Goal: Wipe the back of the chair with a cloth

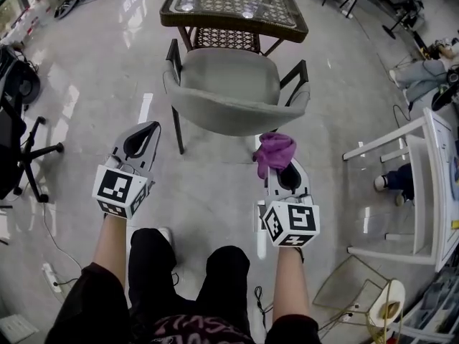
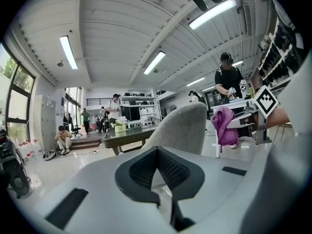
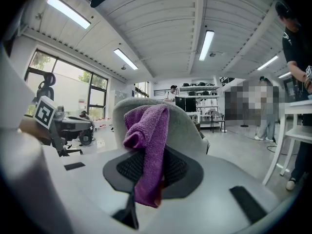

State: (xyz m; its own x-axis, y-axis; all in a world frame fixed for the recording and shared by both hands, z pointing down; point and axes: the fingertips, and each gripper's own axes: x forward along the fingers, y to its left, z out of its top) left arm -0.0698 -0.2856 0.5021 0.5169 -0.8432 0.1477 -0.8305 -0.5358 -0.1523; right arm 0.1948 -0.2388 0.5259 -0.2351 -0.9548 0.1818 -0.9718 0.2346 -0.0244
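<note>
A grey upholstered chair [image 1: 228, 90] with black legs stands ahead in the head view, its curved back [image 1: 237, 122] turned toward me. My right gripper [image 1: 282, 172] is shut on a purple cloth [image 1: 275, 151], held just short of the chair back's right part. In the right gripper view the cloth [image 3: 148, 140] hangs over the jaws of that gripper [image 3: 153, 172], with the chair back [image 3: 189, 126] close behind. My left gripper [image 1: 141, 140] hovers left of the chair, shut and holding nothing. The left gripper view shows that gripper [image 2: 158, 174], the chair [image 2: 181, 128] and the cloth [image 2: 224, 126].
A dark wicker table with a glass top [image 1: 237, 9] stands beyond the chair. A white table frame [image 1: 419, 192] is at the right, a black office chair [image 1: 18, 145] at the left. Cables [image 1: 54, 264] lie on the glossy floor. People stand and sit in the background.
</note>
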